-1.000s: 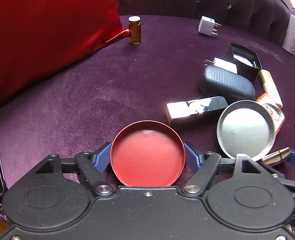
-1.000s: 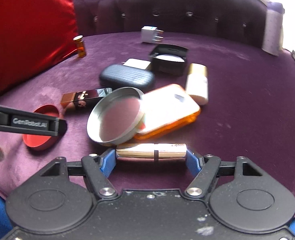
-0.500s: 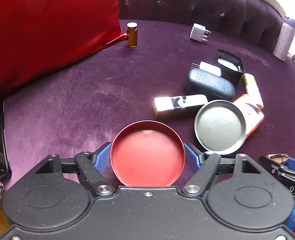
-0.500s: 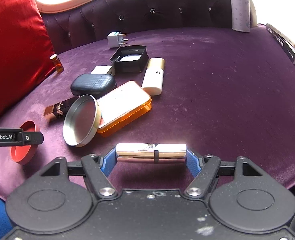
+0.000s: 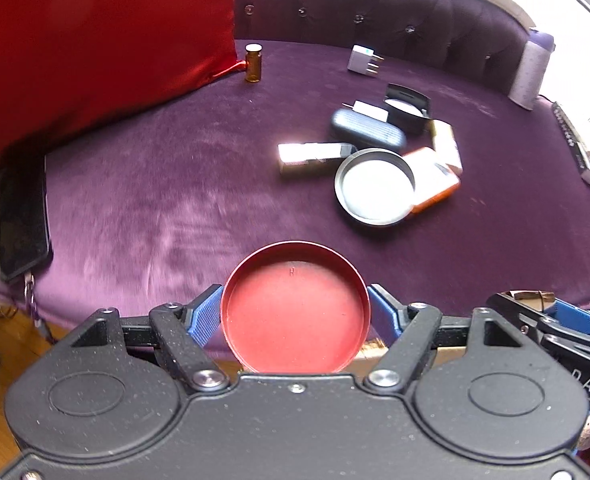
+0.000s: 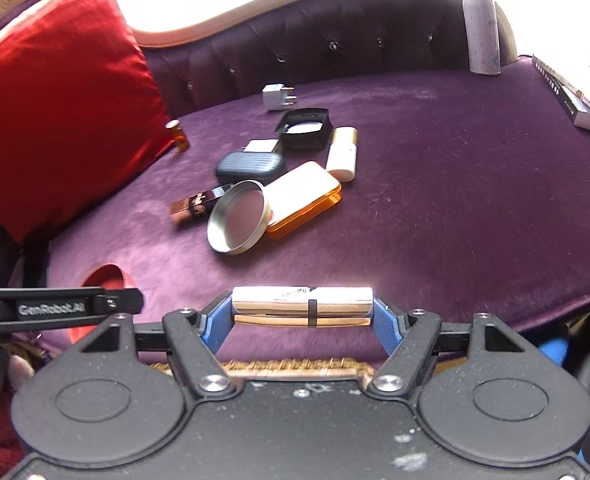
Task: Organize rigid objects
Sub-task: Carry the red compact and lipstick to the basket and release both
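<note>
My left gripper [image 5: 295, 310] is shut on a round red tin lid [image 5: 295, 308], held over the front edge of the purple velvet seat [image 5: 155, 200]. My right gripper [image 6: 302, 308] is shut on a gold and cream tube [image 6: 302, 300], gripped end to end above the seat's front edge. The red lid [image 6: 107, 276] also shows at the left of the right wrist view, behind the left gripper's arm. On the seat lie a silver round tin [image 5: 375, 186], an orange case [image 5: 435, 184], a dark ribbed case [image 5: 369, 132] and a shiny box [image 5: 315, 156].
A red cushion [image 5: 95, 48] leans at the left by an amber vial [image 5: 253, 62]. A white plug adapter [image 5: 363, 60], black open box [image 5: 407, 108] and cream bottle [image 6: 342, 154] lie farther back. A lilac flask [image 6: 481, 28] and books [image 6: 575, 96] stand at the right.
Both grippers have lifted and drawn back toward the seat's front edge, carrying the red lid and the tube. The pile of objects now looks smaller and farther away.
</note>
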Available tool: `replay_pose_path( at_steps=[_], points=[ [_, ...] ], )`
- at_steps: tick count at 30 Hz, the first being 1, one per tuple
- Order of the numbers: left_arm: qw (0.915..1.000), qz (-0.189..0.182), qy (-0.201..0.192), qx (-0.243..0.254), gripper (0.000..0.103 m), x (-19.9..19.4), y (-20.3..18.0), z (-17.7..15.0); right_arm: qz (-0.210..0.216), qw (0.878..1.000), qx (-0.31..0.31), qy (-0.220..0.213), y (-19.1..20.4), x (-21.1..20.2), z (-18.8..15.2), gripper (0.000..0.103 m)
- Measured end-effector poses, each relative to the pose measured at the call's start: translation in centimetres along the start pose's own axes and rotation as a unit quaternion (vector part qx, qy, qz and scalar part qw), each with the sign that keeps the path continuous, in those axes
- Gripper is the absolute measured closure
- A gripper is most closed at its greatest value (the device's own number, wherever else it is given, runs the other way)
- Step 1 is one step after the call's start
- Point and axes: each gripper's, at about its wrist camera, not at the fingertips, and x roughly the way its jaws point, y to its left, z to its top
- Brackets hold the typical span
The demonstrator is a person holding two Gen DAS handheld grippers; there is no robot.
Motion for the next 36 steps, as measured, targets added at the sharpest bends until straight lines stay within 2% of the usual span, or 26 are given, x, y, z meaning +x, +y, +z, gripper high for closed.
replay_pose_path(
  at_steps=[5,15,25,30,36],
  points=[
    [1.0000,0.001,0.005,0.007,0.032,-1.5,-0.9,-2.6,0.009,1.000,0.002,0.008,-0.3,-3.0,-2.3,0.032],
    [0.9986,0.004,0.052,-0.002,0.032,-2.8,-1.3,-7.5,-0.004,0.997,0.012,0.074,-1.5,-5.4,-7.7,0.032],
    [0.9985,0.038,0.038,0.012,0.032,-3.9,-1.8,-11.4,-0.014,0.998,-0.015,0.063,-0.4,-8.5,-10.3,0.032],
    [0.9983,0.049,0.030,0.007,0.032,-4.0,-1.7,-11.5,-0.017,0.998,-0.023,0.050,-0.4,-8.9,-10.6,0.032],
    [0.9977,0.056,0.034,0.015,0.031,-3.7,-2.1,-11.7,-0.019,0.998,-0.030,0.052,-0.2,-8.5,-10.8,0.032]
  ],
)
